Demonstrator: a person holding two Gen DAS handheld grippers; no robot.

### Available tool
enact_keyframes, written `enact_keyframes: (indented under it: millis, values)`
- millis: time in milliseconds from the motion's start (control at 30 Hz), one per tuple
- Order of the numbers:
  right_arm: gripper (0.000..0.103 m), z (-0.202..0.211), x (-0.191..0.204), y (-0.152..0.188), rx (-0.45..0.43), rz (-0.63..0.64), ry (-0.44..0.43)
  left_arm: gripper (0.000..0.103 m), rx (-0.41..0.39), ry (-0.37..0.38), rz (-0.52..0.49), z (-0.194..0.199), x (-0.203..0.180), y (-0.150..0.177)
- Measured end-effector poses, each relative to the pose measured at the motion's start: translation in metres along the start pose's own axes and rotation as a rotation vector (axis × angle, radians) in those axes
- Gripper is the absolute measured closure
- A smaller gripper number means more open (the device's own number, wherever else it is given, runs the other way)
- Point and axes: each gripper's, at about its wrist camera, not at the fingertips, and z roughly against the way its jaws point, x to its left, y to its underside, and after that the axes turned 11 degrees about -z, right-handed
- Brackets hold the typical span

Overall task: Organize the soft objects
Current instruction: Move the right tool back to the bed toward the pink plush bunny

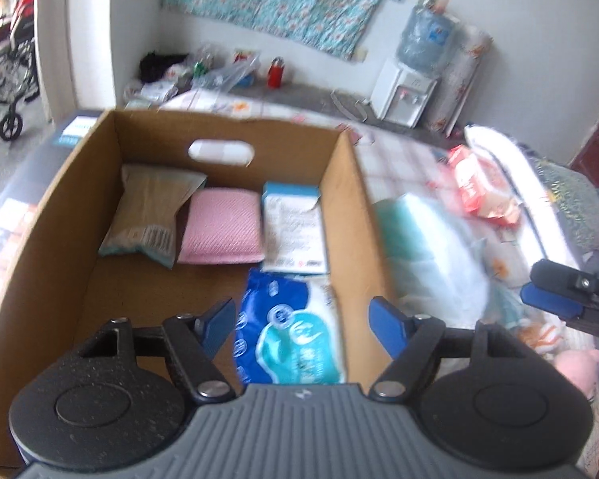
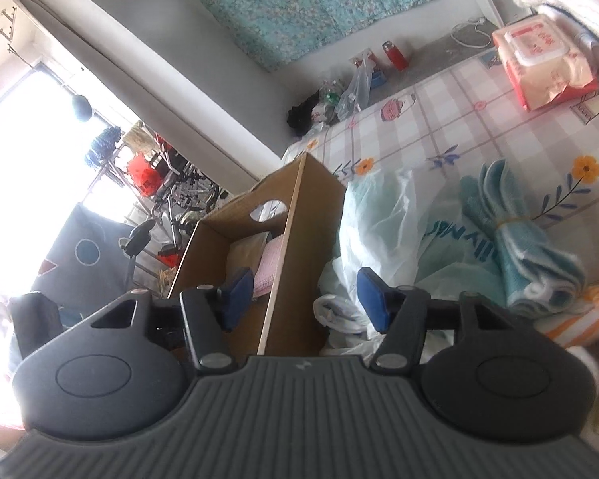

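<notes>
A cardboard box (image 1: pixel 40 239) sits on a bed covered with a pale checked, flower-printed sheet (image 2: pixel 439 119), and it is already partly filled. Along its far wall lie a crinkled tan packet (image 1: pixel 147 211), a folded pink cloth (image 1: pixel 221 225) and a small white-and-blue carton (image 1: pixel 293 231), side by side; nearer the camera, against the right wall, lies a blue-and-white soft pack (image 1: pixel 291 335). The left gripper (image 1: pixel 301 323) hovers over that blue pack with its blue-padded jaws standing wide and nothing pressed between them, so the pack appears to rest in the box on its own. The right gripper (image 2: pixel 305 297) hangs above the box's right wall, its jaws moderately apart and empty; the box edge and a crumpled bag merely show through the gap. Outside the box, on the sheet, several soft things remain: a translucent pale-green plastic bag (image 2: pixel 383 215) just beside the box, a bundle of teal towels (image 2: pixel 531 247) tied with a thin band beside the bag, and a red-and-white wipes pack (image 2: pixel 539 56) well apart near the pillows. Pink plush items show at the right edge of the left view, too blurred to identify. By this layout, roughly half the job looks done, with the bag, towels and wipes still to be gathered.
</notes>
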Motion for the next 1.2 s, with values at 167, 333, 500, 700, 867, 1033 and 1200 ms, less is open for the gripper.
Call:
enact_keyframes:
  millis: [167,333,500,700,867,1033,1200]
  values:
    - [0.043,0.049,-0.02,-0.017,-0.086,0.024,0.05,0.027,-0.074,0.099,-0.103,0.02,-0.051,-0.006]
    - [0.039,0.106,-0.06,-0.023,-0.17,0.011,0.146,0.027,-0.1,0.237,-0.161,0.02,-0.113,0.003]
    - [0.038,0.147,-0.108,-0.019,-0.208,-0.058,0.237,0.028,-0.097,0.323,-0.228,0.008,-0.177,0.021]
    - [0.038,0.169,-0.156,-0.001,-0.239,-0.134,0.317,0.031,-0.166,0.332,-0.331,-0.007,-0.233,0.046]
    - [0.038,0.17,-0.19,0.006,-0.25,-0.236,0.339,0.042,-0.154,0.34,-0.395,-0.027,-0.262,0.064]
    - [0.038,0.16,-0.21,0.008,-0.229,-0.3,0.328,0.063,-0.115,0.38,-0.434,-0.045,-0.279,0.079]
    - [0.038,0.151,-0.218,0.006,-0.2,-0.318,0.316,0.086,-0.059,0.412,-0.443,-0.06,-0.287,0.089]
